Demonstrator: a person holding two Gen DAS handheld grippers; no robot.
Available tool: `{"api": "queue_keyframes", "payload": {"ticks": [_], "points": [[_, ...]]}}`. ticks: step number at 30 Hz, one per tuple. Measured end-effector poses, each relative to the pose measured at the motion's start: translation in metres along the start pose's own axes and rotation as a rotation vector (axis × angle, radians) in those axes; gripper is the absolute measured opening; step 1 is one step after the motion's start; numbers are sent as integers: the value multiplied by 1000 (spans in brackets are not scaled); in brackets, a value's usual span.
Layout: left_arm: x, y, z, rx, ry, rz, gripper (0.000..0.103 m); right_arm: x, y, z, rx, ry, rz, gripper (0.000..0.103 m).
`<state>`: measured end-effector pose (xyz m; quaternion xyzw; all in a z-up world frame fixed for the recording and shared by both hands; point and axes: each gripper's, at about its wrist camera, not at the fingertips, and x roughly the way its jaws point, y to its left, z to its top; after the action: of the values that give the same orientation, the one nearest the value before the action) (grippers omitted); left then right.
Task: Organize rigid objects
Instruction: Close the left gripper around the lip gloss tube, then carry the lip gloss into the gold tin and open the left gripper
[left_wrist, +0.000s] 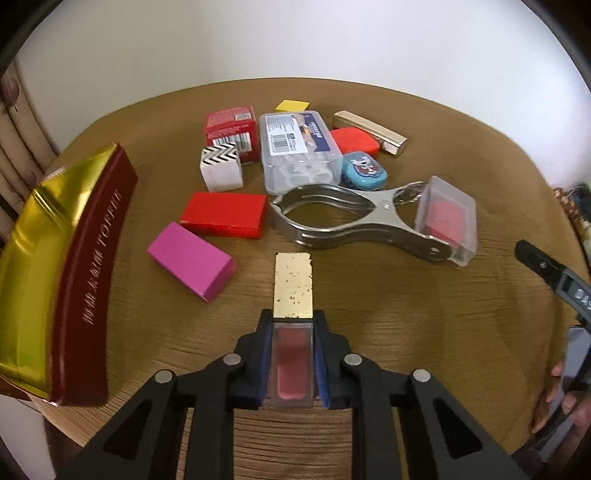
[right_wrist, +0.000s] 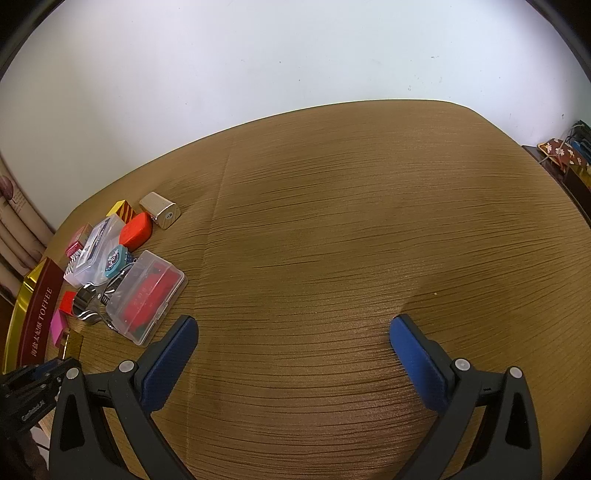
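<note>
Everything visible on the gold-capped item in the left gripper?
The lip gloss tube is a slim rectangular stick: a clear, plastic-looking body showing pinkish-red content and a gold cap flecked with dark specks. It lies lengthwise along the left gripper, cap pointing forward past the fingertips toward the pile. The blue-padded jaws clamp the clear body from both sides. Whether it rests on the wooden table or is lifted, I cannot tell. Nothing else touches it.
</note>
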<state>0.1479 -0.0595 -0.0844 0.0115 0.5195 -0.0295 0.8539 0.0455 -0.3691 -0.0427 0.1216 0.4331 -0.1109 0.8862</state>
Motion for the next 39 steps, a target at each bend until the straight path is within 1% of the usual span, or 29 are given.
{"api": "queue_keyframes", "payload": {"ticks": [4,12,16,17,19,22,26,28,29,31,32,34,36,37,39], "points": [[-8,9,-5,-46,-2,-81,20,0,0,0,0,0,-2,103],[-39,16,-13,-62,-29,-125,20,2,4,-1,-7,2,-7,103],[-58,22,-17,-60,-57,-131,20,2,6,-2,-14,6,-14,103],[-73,30,-22,-63,-67,-129,20,3,7,-2,-17,7,-18,103],[-87,44,-20,-79,-85,-119,20,4,9,-2,-23,9,-24,103],[-110,74,-13,-116,-125,-77,20,4,9,-2,-25,11,-29,103],[-122,119,-4,-167,-157,15,20,-1,9,-2,-24,-13,-6,103],[-118,140,-1,-190,-156,48,20,-9,21,-3,-58,-23,43,103],[-115,150,0,-204,-152,64,20,-14,31,-5,-81,-21,96,103],[-105,168,3,-227,-134,76,20,-25,64,-8,-165,-8,231,103],[-99,174,4,-239,-129,86,20,-29,89,-11,-239,14,304,103],[-86,186,7,-272,-114,92,20,-33,127,-15,-354,52,409,103],[-80,198,5,-308,-100,73,20,-34,172,-22,-490,85,489,103],[-74,203,6,-327,-92,66,20,-30,188,-23,-539,107,508,102],[-70,211,5,-346,-84,47,20,-19,224,-29,-642,153,520,100]]}}
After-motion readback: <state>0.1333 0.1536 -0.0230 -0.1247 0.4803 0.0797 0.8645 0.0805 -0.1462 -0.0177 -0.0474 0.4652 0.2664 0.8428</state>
